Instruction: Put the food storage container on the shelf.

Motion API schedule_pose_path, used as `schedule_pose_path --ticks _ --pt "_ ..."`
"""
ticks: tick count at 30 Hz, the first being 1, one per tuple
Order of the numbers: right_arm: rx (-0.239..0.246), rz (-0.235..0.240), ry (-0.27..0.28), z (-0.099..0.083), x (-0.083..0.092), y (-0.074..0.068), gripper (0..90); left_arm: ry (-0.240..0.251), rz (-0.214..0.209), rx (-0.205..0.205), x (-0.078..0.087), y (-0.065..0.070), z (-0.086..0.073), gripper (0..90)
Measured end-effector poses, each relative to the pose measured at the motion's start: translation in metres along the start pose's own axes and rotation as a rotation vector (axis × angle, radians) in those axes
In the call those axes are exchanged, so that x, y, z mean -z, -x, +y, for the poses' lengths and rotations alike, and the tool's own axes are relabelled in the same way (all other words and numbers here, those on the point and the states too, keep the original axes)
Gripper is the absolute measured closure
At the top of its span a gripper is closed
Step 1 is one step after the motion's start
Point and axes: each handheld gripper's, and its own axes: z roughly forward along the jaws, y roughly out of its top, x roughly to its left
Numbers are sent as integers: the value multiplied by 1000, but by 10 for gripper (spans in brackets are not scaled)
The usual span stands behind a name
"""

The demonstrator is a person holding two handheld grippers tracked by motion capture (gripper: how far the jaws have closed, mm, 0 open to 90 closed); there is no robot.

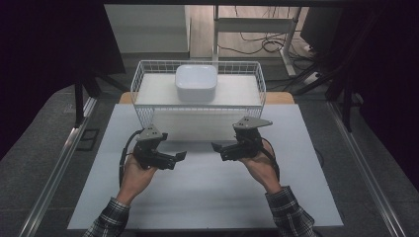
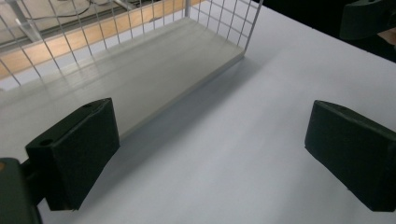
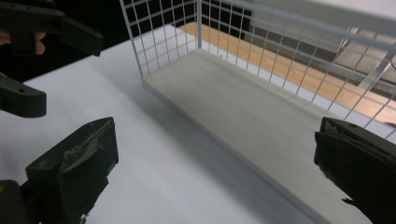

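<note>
Above the near half of the bench point(image 1: 197, 197), the left claw point(image 1: 179, 157) and right claw point(image 1: 217, 146) are held with jaws spread wide, nothing gripped, tips facing each other. Just beyond, a wire basket point(image 1: 143, 81) stands; a white dish point(image 1: 196, 82) rests inside it.

A white wire-mesh basket point(image 1: 143, 79) stood upright at the table's far edge, with a white, rounded square bowl point(image 1: 196, 82) sitting inside, centred.
</note>
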Motion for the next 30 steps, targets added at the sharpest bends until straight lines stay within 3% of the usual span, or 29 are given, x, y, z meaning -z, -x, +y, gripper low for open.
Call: schedule_pose_path --ticks 13,20,30 --pt "19 -7 -8 -21 9 -8 0 -22 -24 43 -1 4 -27 16" --pt "16 4 -12 -29 11 -10 0 -38 -14 18 -4 11 -35 17" --pt "1 -2 -32 -44 15 -14 0 -30 -21 30 1 17 -49 27"
